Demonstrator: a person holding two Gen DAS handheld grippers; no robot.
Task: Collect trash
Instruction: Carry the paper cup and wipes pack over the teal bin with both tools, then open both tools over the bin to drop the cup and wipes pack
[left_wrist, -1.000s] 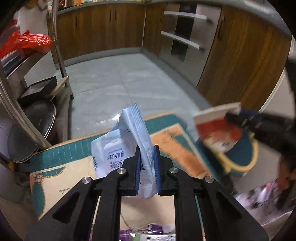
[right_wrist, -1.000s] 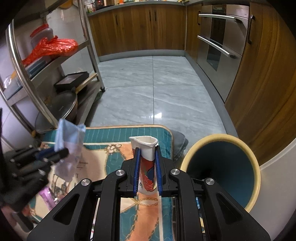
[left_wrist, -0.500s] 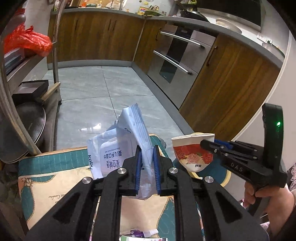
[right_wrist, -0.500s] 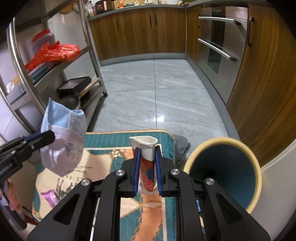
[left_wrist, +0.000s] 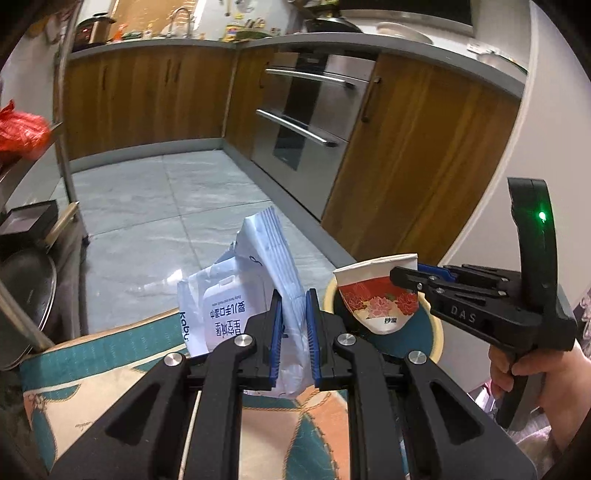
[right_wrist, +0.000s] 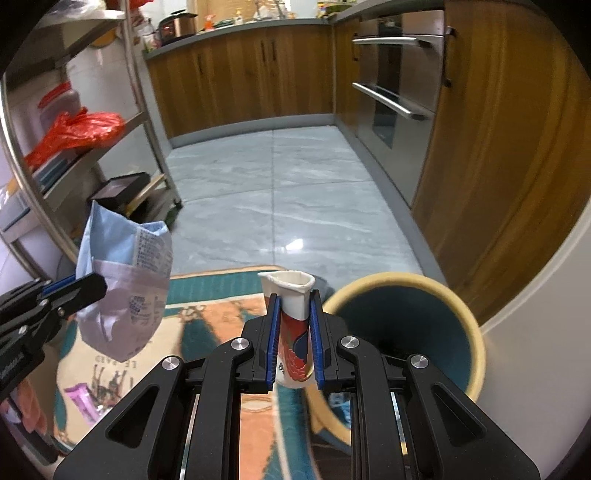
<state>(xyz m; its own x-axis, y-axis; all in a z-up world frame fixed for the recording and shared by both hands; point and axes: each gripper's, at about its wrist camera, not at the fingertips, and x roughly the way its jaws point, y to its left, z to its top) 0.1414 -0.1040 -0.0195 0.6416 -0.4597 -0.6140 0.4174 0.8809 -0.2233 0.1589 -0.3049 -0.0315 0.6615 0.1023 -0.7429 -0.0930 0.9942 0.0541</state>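
A steel rack (right_wrist: 44, 177) stands at the far left, with a red plastic bag (right_wrist: 79, 134) on its shelf and a black box (right_wrist: 120, 190) and a dark pan (left_wrist: 26, 291) lower down. Along the right run wooden cabinets (left_wrist: 417, 155) and a steel oven front (left_wrist: 306, 122) with bar handles. A purple wrapper (right_wrist: 83, 397) lies on the rug (right_wrist: 207, 328) at the near left. Nothing stands between the held things and the bin (right_wrist: 410, 325), a round tub with a cream rim and teal inside, sitting at the rug's right edge by a white wall.

The left gripper (left_wrist: 294, 334) is clamped on a crumpled white and pale-blue wet-wipe packet (left_wrist: 236, 295), printed label facing the camera upside down, held up over the rug just left of the bin. The right gripper (right_wrist: 293, 341), gripped by a hand (left_wrist: 546, 373), squeezes a paper cup (right_wrist: 293, 317) flat between its blue pads; the cup is white with red flowers, its rim pinched out of round, and it hangs in front of the bin's mouth in the left view.

The floor beyond is pale grey marbled tile, glossy. A grey counter above the cabinets carries small kitchen clutter, too small to name
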